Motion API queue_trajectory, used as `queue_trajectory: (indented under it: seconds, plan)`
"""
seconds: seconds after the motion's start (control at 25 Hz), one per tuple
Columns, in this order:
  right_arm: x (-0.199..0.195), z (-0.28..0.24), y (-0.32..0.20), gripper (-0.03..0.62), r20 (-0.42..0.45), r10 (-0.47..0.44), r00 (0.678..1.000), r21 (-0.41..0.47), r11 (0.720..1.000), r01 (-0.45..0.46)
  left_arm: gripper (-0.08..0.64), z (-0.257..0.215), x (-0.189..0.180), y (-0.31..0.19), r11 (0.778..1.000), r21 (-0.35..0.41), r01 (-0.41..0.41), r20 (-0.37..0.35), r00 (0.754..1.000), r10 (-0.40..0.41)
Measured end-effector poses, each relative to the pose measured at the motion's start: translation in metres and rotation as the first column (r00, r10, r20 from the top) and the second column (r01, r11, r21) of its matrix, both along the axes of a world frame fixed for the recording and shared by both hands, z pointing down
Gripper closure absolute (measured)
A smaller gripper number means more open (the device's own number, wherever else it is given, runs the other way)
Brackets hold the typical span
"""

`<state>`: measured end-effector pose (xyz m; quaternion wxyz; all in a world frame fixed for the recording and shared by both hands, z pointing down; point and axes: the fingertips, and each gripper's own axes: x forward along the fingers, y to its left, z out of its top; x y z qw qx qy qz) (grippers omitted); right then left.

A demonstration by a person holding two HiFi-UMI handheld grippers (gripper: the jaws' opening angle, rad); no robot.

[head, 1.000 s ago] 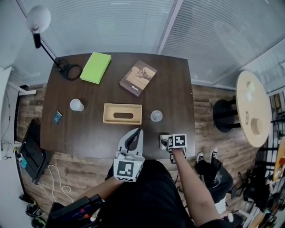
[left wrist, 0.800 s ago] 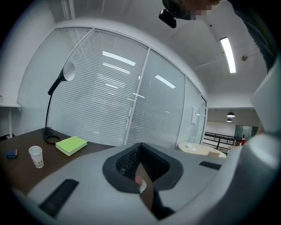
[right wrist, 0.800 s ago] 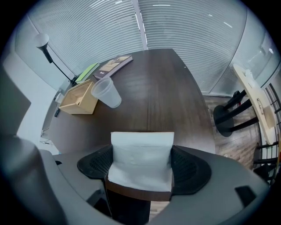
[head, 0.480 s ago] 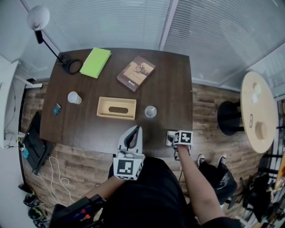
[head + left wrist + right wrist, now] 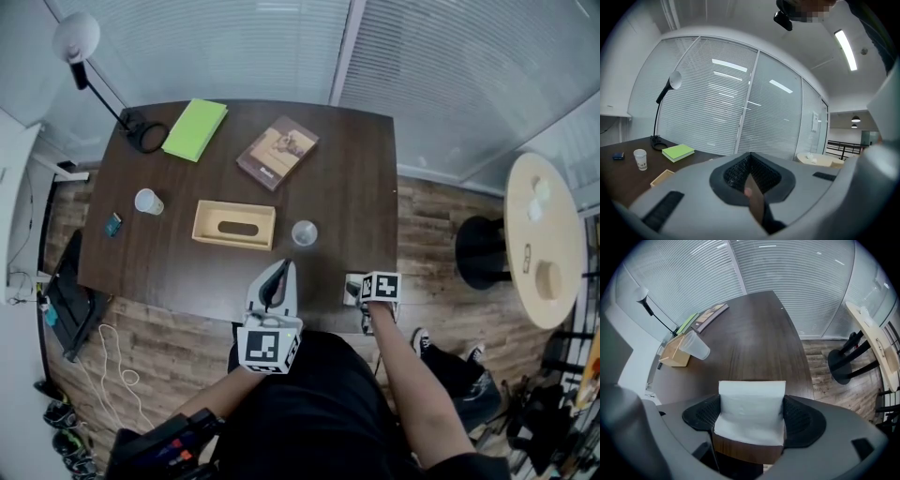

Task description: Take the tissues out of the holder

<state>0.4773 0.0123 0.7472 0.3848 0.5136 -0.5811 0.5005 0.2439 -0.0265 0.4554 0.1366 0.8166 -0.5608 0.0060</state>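
Note:
The wooden tissue holder (image 5: 233, 224) lies on the dark table, and its oval slot shows no tissue. The holder (image 5: 675, 351) shows small at the far left of the right gripper view. My right gripper (image 5: 354, 290) is at the table's near edge, shut on a folded white stack of tissues (image 5: 751, 411) that fills the space between its jaws (image 5: 751, 414). In the head view the tissues (image 5: 352, 285) are a small white patch by the marker cube. My left gripper (image 5: 283, 272) is at the near edge too, below the holder, with its jaws (image 5: 751, 172) shut together on nothing.
A clear cup (image 5: 304, 232) stands right of the holder, a white cup (image 5: 145, 201) left of it. A green notebook (image 5: 195, 129), a book (image 5: 277, 152) and a desk lamp (image 5: 142, 134) are at the back. A round side table (image 5: 536, 239) stands to the right.
The head view has drifted, so the table's things sit further left and higher. Both grippers stay at the near edge, the right one still shut on the tissues.

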Motion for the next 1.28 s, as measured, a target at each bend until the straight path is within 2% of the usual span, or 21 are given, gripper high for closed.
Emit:
queue_trajectory:
  seconds: [0.4,0.52,0.68,0.92,1.12,1.28]
  plan:
    - [-0.001,-0.009,-0.001,0.172,0.018,-0.007,1.000,0.034,0.999,0.007,0.561,-0.003,0.004,-0.001,0.999,0.025,0.033,-0.010,0.999,-0.032]
    - [0.002,-0.024,-0.005,0.172,-0.010,-0.015,1.000,0.085,0.996,0.016,0.561,0.000,0.009,0.002,1.000,0.020,0.021,-0.012,1.000,-0.020]
    - [-0.003,-0.043,-0.011,0.172,0.021,-0.001,1.000,0.151,0.989,-0.002,0.561,-0.001,0.014,0.000,1.000,0.017,0.007,-0.025,1.000,-0.006]
    - [-0.009,-0.062,-0.011,0.172,0.060,0.004,0.998,0.205,0.979,-0.016,0.561,-0.002,0.022,0.001,1.000,0.012,-0.018,-0.033,0.999,0.018]
    - [-0.019,-0.087,-0.015,0.173,0.071,-0.028,0.997,0.277,0.961,0.007,0.561,0.002,0.026,0.004,1.000,-0.007,-0.031,-0.032,0.999,0.030]
    - [-0.029,-0.118,-0.022,0.173,0.087,-0.045,0.995,0.370,0.929,0.010,0.561,-0.002,0.030,0.005,0.999,0.001,-0.033,-0.041,0.999,0.033]
